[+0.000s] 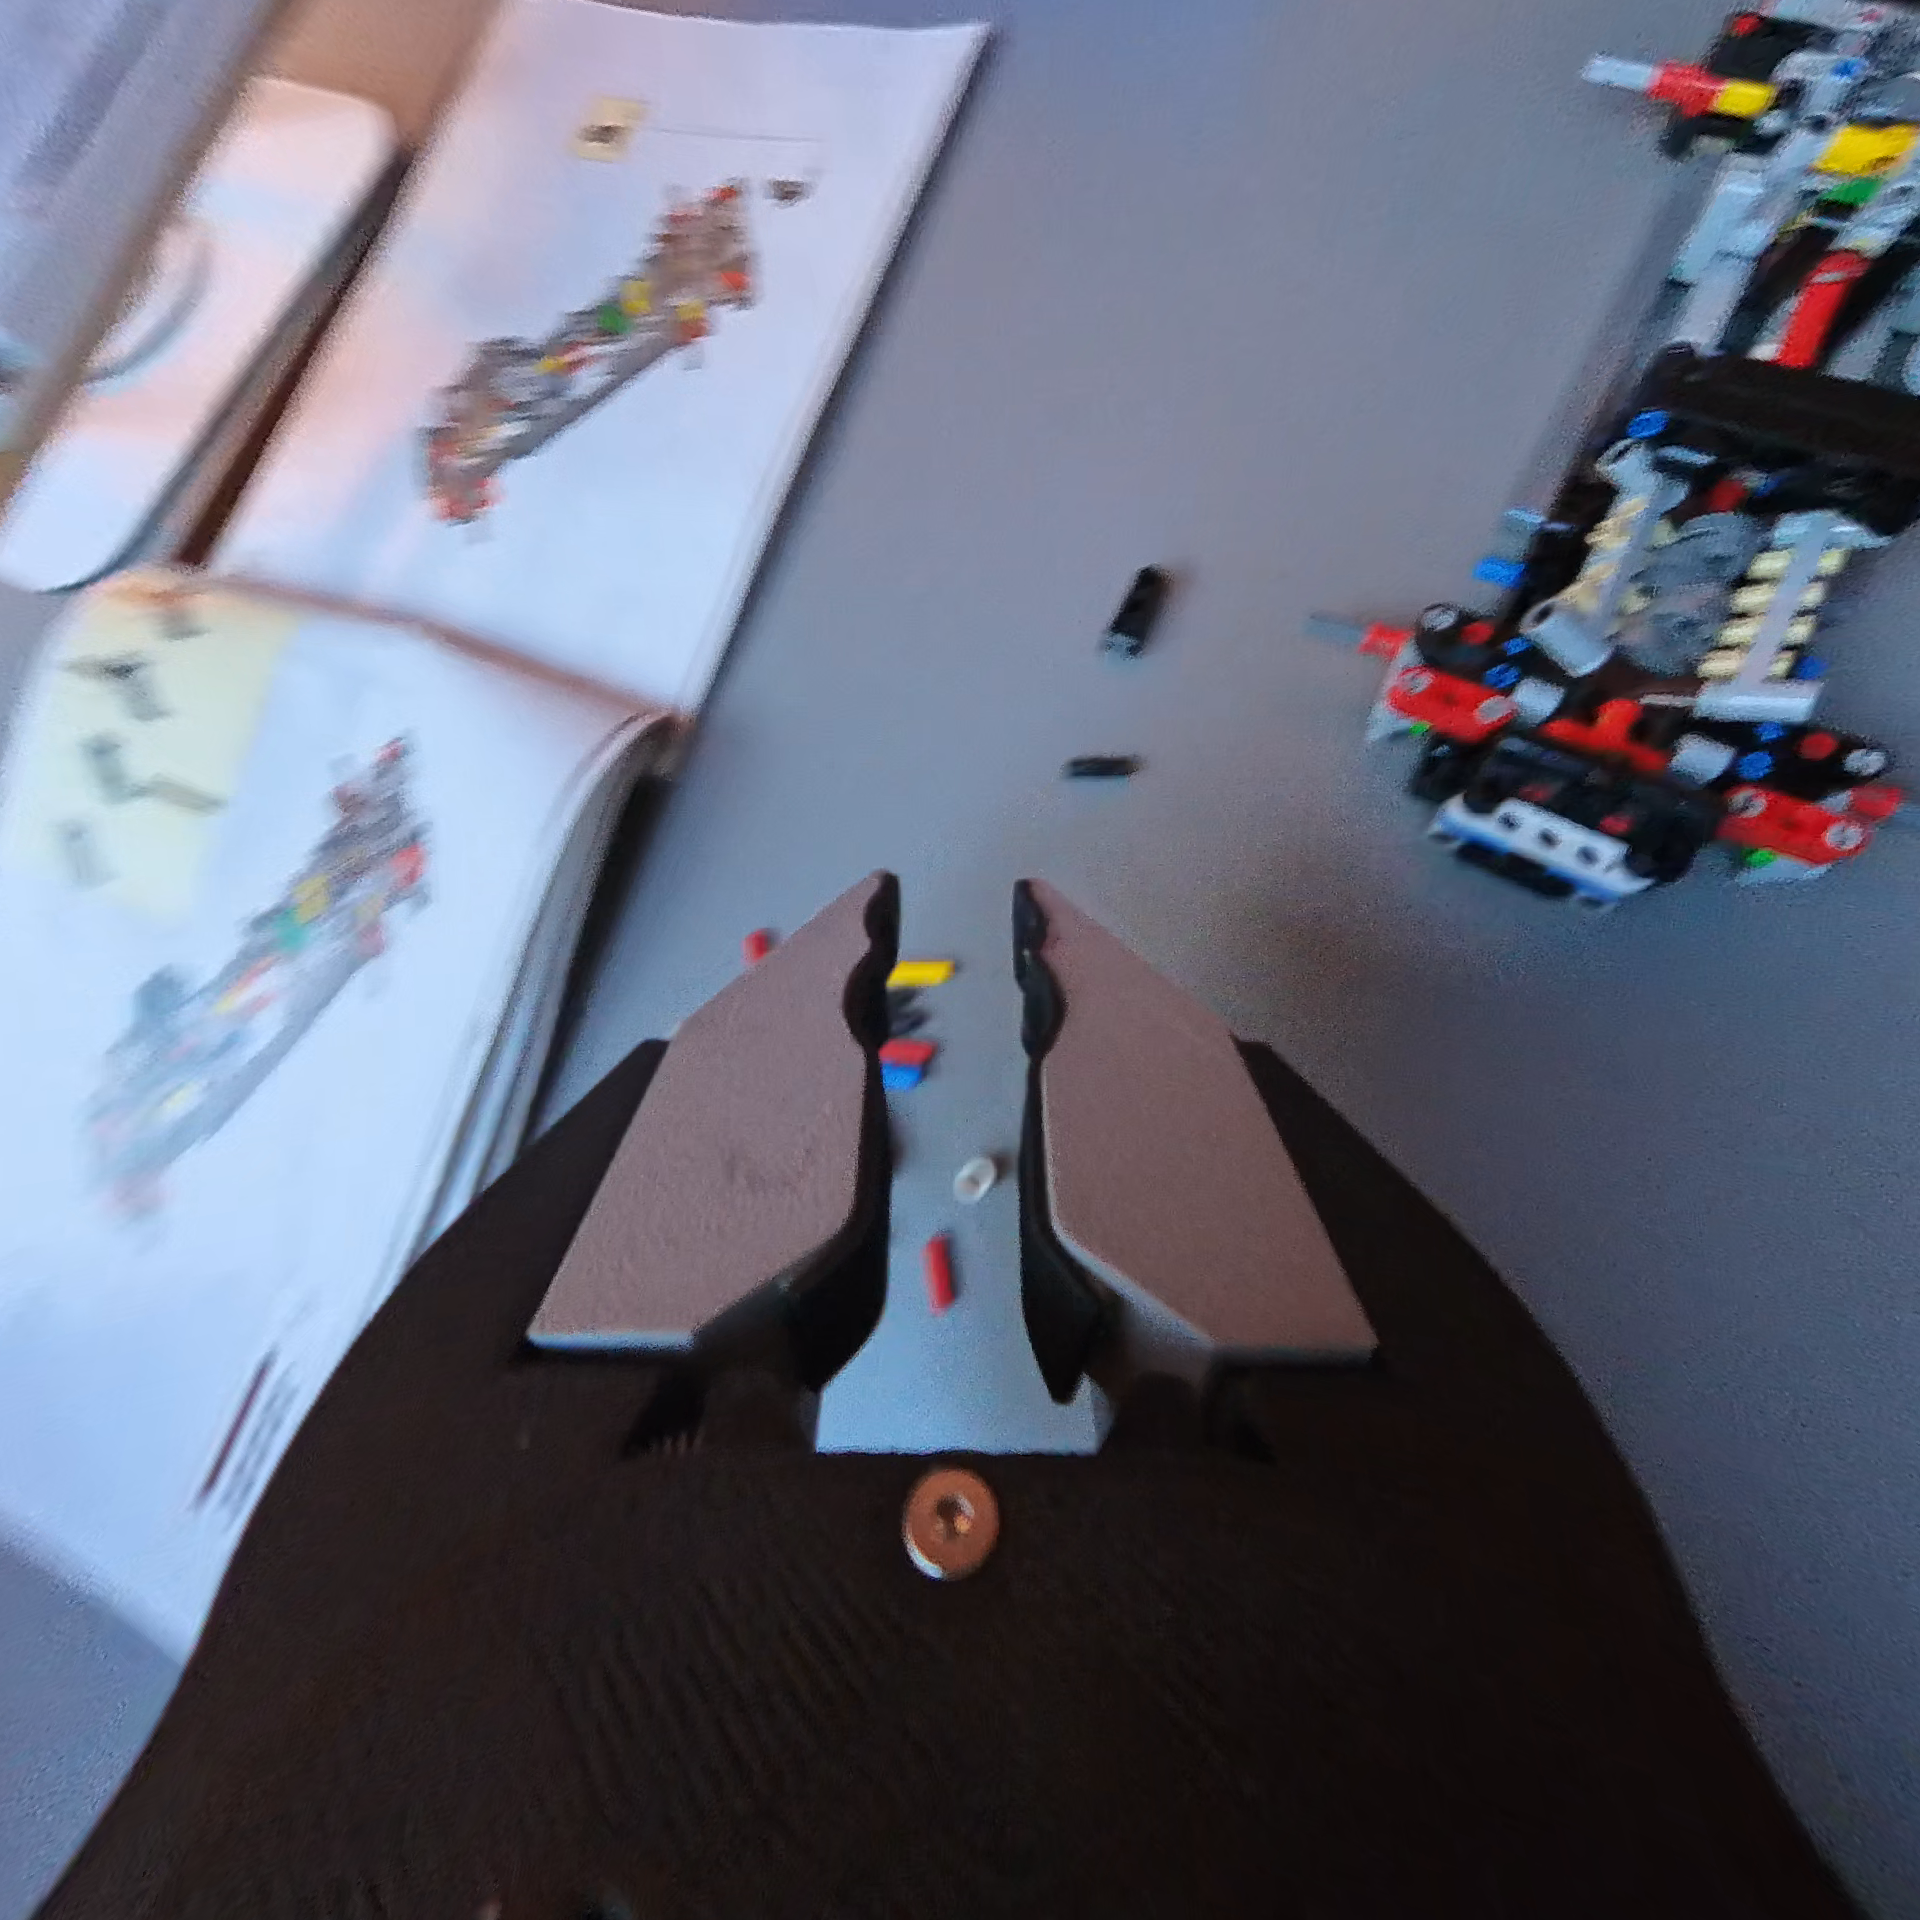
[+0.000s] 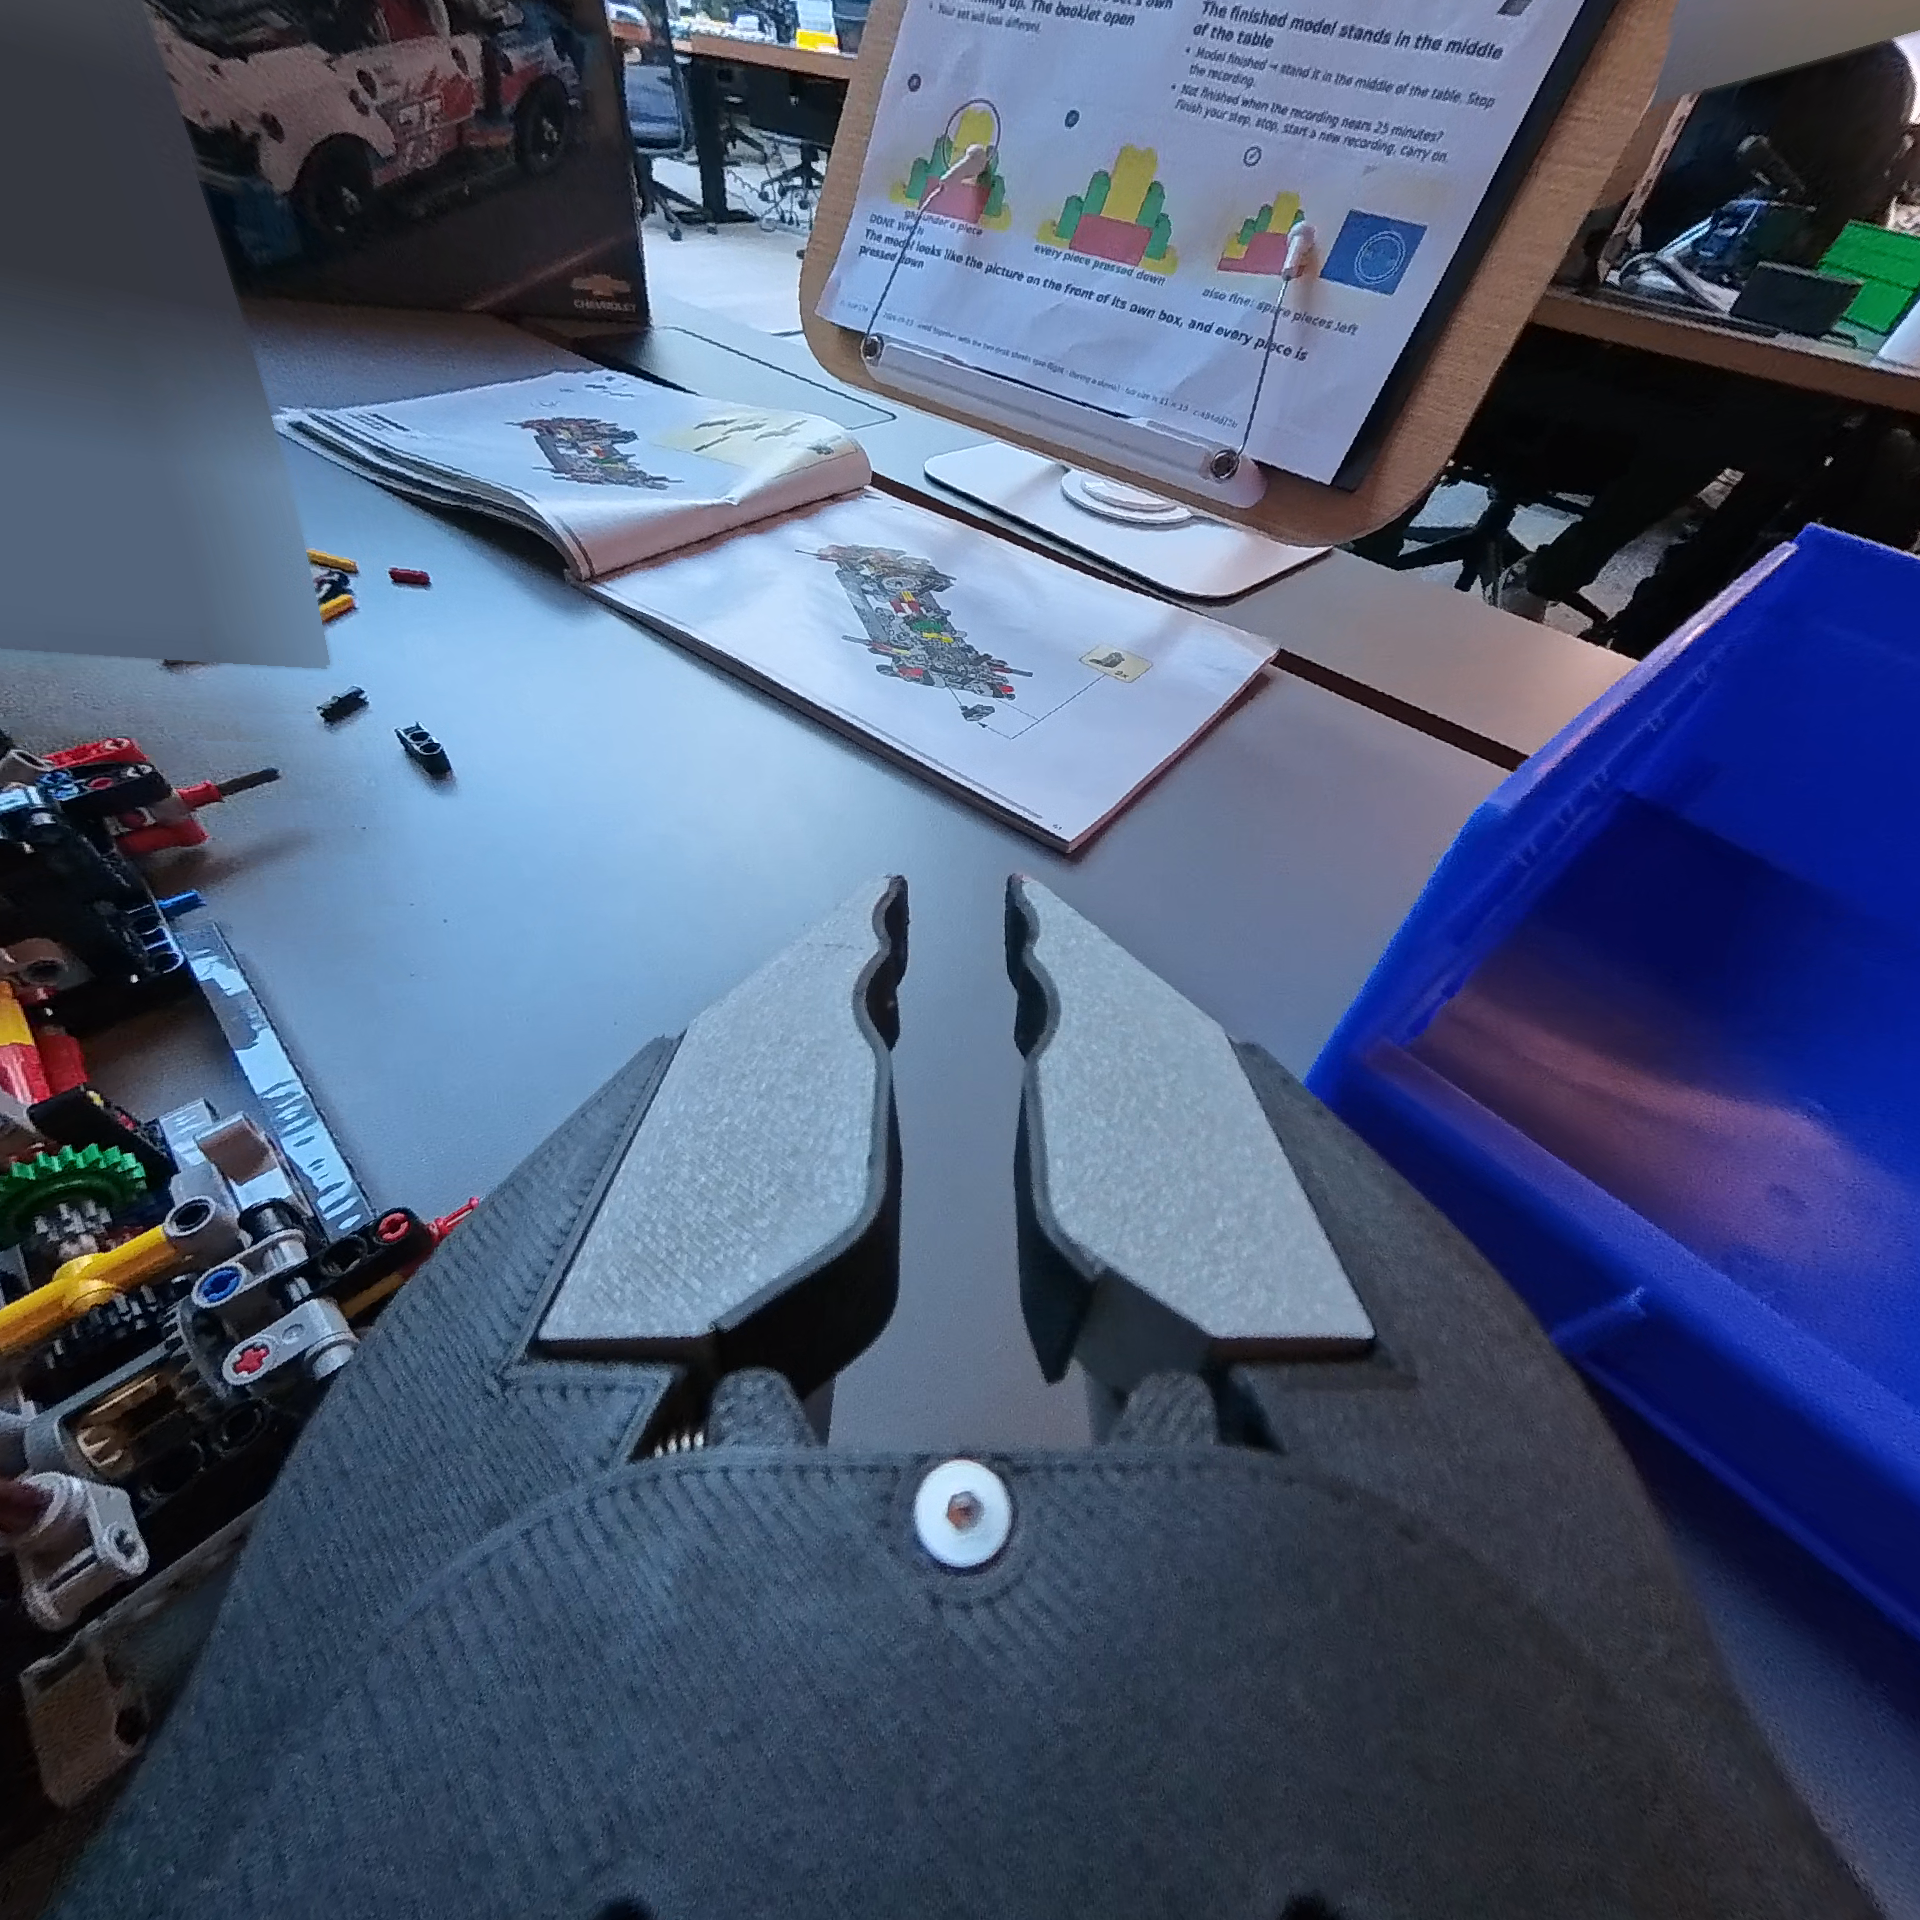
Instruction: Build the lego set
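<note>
Over loose pieces [image 1: 914,1023], L gripper [image 1: 956,894] open; R gripper [image 2: 954,894] open, bare

Motion blur smears the open booklet [image 1: 312,831] at nine o'clock; we cannot read its diagrams. The brick model [image 2: 114,1195] is cropped at nine o'clock, the blue bin [image 2: 1662,1143] at three.

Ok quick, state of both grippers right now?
Left gripper: jaws open, holding nothing, above small loose pieces on the table.
Right gripper: jaws open, holding nothing, beside the blue bin.
</note>
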`<state>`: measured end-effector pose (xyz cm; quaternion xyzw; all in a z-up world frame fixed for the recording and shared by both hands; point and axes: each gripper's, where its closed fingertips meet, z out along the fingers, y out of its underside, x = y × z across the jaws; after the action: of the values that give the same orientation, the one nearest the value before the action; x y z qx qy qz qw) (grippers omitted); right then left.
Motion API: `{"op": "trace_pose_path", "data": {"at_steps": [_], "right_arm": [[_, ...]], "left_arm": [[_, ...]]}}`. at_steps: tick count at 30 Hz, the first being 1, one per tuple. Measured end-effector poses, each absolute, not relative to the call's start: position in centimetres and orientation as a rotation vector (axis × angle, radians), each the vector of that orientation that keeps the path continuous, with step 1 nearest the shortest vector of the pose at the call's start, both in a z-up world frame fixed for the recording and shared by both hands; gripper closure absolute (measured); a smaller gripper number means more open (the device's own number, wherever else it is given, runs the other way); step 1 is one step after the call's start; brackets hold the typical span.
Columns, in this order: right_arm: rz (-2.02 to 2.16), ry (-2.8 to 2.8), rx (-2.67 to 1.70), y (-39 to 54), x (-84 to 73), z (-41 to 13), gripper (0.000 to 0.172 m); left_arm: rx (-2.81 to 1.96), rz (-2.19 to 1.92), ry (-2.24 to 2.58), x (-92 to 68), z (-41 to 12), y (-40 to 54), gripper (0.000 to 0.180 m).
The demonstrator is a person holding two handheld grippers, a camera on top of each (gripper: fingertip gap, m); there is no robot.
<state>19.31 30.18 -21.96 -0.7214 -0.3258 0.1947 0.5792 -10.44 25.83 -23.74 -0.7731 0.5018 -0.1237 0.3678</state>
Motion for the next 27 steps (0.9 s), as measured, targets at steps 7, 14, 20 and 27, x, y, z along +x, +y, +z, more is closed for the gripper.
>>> {"op": "trace_pose_path", "data": {"at_steps": [7,14,20,27], "right_arm": [[0.447,-0.765,-1.696,30.3,19.3,-22.1,0.157],[0.446,-0.748,-1.691,30.3,19.5,-21.9,0.157],[0.449,-0.759,-1.695,30.3,19.4,-22.0,0.157],[0.448,-0.760,-1.691,30.3,19.3,-22.0,0.158]], "left_arm": [[-2.102,-0.321,1.209,-16.4,-23.5,26.0,0.166],[-2.120,-0.362,1.374,-13.5,-26.7,26.9,0.166],[-2.133,-0.365,1.412,-13.3,-27.9,26.6,0.167],[-2.184,-0.305,1.403,-14.8,-29.0,26.4,0.169]]}}
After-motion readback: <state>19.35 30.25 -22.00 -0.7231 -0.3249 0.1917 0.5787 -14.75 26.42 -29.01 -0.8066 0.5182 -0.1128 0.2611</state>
